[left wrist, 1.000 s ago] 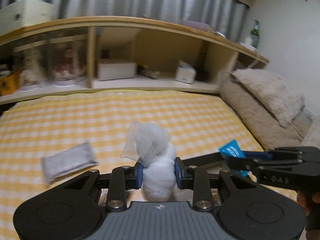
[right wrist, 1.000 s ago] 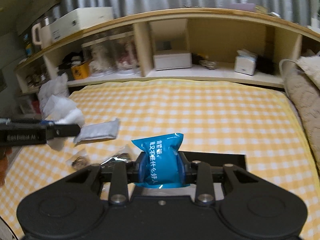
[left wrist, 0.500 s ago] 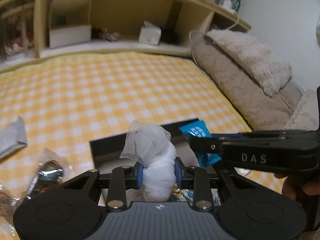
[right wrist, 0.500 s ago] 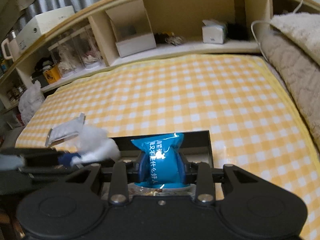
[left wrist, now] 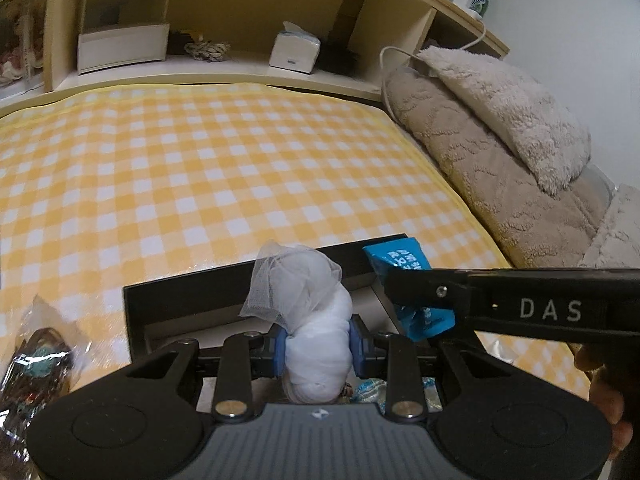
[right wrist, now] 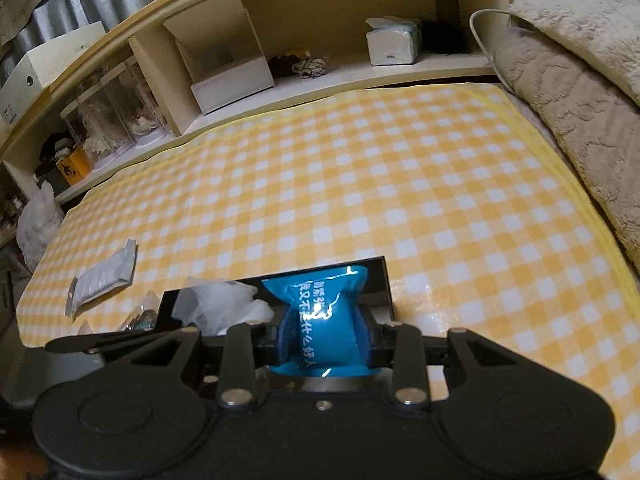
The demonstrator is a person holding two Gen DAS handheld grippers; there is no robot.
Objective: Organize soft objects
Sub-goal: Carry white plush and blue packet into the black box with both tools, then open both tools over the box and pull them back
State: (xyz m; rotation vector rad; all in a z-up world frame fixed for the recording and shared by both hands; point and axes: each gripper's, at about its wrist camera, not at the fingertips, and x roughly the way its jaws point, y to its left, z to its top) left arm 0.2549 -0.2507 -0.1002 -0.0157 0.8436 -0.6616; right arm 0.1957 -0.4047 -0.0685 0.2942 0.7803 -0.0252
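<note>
My left gripper (left wrist: 318, 346) is shut on a white gauze bundle (left wrist: 312, 320) and holds it over the black box (left wrist: 168, 300) on the yellow checked cloth. My right gripper (right wrist: 326, 340) is shut on a blue packet (right wrist: 320, 320) with white writing, also over the black box (right wrist: 376, 266). In the left wrist view the right gripper (left wrist: 416, 300) reaches in from the right with the blue packet (left wrist: 400, 260). The white bundle (right wrist: 224, 308) also shows in the right wrist view. Wrapped sweets (left wrist: 370, 390) lie inside the box.
A grey pouch (right wrist: 102, 280) lies on the cloth to the left. A clear bag of dark items (left wrist: 32, 360) lies left of the box. Shelves with a white box (left wrist: 122, 46) and tissue box (left wrist: 294, 52) stand behind. Beige fluffy cushions (left wrist: 500, 120) lie on the right.
Both grippers have moved down and in over the black box, each still holding its object. The grey pouch has left the left wrist view.
</note>
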